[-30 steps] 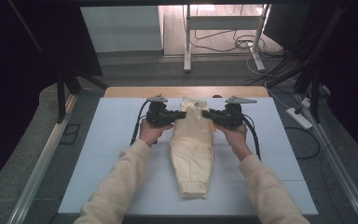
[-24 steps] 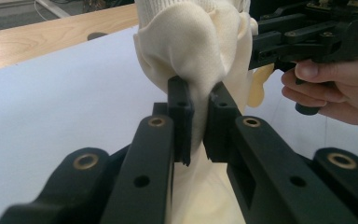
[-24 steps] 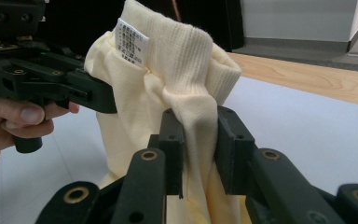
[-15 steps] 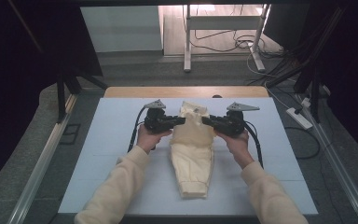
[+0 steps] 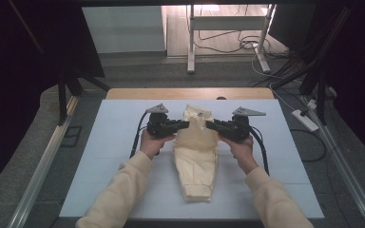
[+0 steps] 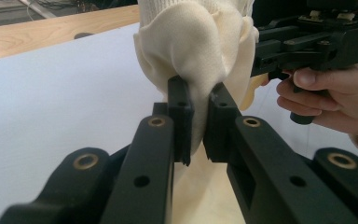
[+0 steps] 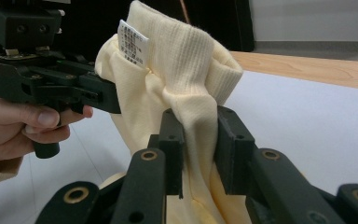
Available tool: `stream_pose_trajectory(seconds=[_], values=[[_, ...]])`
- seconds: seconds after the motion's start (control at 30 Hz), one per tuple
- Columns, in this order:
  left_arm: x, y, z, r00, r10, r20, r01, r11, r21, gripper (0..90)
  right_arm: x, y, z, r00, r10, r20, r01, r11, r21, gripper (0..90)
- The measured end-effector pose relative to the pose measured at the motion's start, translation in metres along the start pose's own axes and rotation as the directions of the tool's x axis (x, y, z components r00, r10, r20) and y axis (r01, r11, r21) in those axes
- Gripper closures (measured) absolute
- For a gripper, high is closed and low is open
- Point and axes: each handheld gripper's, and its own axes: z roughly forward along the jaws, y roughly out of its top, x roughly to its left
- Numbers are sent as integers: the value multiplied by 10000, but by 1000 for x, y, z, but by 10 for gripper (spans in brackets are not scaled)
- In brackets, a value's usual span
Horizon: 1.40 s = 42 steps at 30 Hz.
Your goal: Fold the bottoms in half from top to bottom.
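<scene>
Currently both grippers pinch the cream sweatpants [image 5: 196, 156] at the waistband: left gripper [image 5: 186, 125] and right gripper [image 5: 209, 125] each clenched on fabric, waist lifted off the white table mat [image 5: 109, 142]. Legs lie folded together, cuffs nearest the person; folding the length remains.

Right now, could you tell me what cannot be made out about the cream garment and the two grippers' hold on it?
- Garment label: print too small, right gripper view.
- Left gripper: the pinched cloth hides the fingers' inner faces.
- Right gripper: bottom edge cuts off cloth below the fingers.
- High view: garment's underside against the white board.
</scene>
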Motion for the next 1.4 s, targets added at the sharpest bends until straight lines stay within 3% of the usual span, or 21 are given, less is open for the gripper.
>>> stream_pose_trajectory(seconds=[0.4,0.9,1.4], values=[[-13,-13,-6,9997,115,192,-116,9999,67,821,13,-11,-10,9998,-176,-122,178,9998,118,738],[-19,-16,-7,9996,178,-212,-175,9998,113,820,17,-15,-12,9996,-229,-144,232,9996,179,734],[-34,-28,-12,9989,470,-73,-467,9981,397,818,29,-26,-22,9988,-450,-183,457,9981,404,734]])
